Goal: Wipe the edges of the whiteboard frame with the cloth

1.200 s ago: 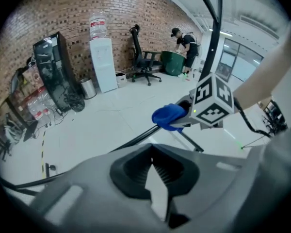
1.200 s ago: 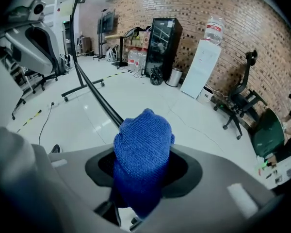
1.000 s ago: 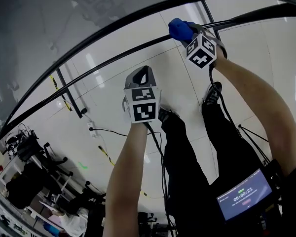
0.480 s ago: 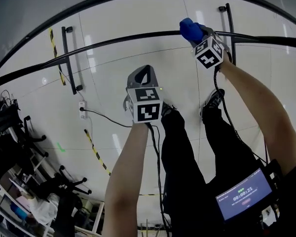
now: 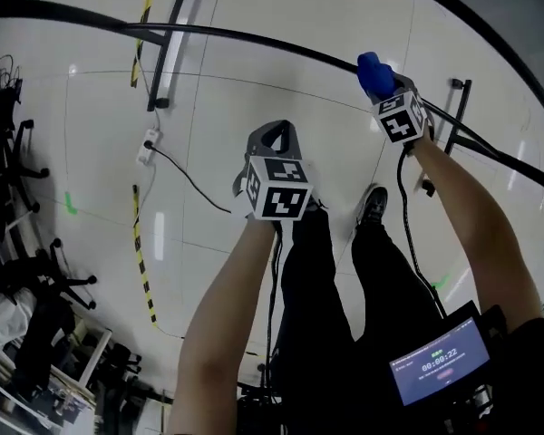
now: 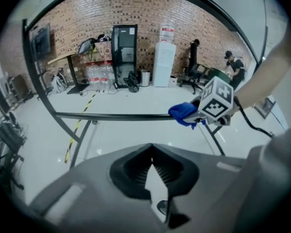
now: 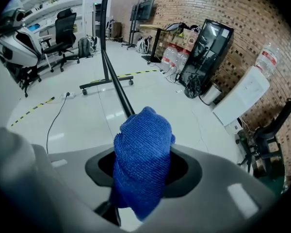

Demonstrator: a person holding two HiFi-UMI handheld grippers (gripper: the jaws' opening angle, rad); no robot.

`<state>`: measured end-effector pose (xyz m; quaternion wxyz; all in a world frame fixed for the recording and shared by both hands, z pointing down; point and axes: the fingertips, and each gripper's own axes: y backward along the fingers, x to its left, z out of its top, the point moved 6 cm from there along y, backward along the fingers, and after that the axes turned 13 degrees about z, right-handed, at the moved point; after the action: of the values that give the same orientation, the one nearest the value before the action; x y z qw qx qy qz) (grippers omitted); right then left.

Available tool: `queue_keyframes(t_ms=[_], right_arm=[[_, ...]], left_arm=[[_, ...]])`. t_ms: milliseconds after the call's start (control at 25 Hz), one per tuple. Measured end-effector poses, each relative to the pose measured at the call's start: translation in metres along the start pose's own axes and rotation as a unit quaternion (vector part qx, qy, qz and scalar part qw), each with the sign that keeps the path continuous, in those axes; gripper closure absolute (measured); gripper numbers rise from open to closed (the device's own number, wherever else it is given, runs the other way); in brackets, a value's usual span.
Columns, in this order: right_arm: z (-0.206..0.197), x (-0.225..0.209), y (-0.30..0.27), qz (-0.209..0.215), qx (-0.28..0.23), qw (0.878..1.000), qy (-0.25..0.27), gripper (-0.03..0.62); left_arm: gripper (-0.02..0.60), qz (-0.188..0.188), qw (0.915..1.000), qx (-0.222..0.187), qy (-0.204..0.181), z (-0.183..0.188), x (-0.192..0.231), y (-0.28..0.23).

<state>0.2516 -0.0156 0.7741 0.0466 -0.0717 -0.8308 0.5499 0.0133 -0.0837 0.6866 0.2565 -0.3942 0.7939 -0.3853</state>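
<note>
Below the whiteboard frame, a cable crosses the floor.

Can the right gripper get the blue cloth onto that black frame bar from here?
Probably yes. The right gripper is shut on the blue cloth, which sits right at the black frame bar with nothing between them; actual contact I can't tell.

black frame bar (thin) across open floor
</note>
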Motion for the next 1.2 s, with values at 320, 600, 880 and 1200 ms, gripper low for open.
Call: queue_keyframes(t_ms=[320,600,880,1200], right_arm=[[0.076,0.031,-0.037,0.02,0.029,0.996,0.078,0.391],[0.149,0.074,-0.065,0.045,0.032,0.982,0.183,0.393],[0.214,0.102,-0.095,0.06,0.023,0.963,0.26,0.399],[0.239,0.109,-0.102,0.067,0.033,0.953,0.294,0.402]], left_arm=[[0.578,0.055,0.9944,0.007,0.089,-0.035,0.079,0.011],[0.578,0.094,0.9779,0.036,0.183,-0.064,0.123,0.012],[0.578,0.137,0.9632,0.048,0.226,-0.069,0.163,0.014],[0.578,0.169,0.9545,0.026,0.244,-0.061,0.201,0.032]])
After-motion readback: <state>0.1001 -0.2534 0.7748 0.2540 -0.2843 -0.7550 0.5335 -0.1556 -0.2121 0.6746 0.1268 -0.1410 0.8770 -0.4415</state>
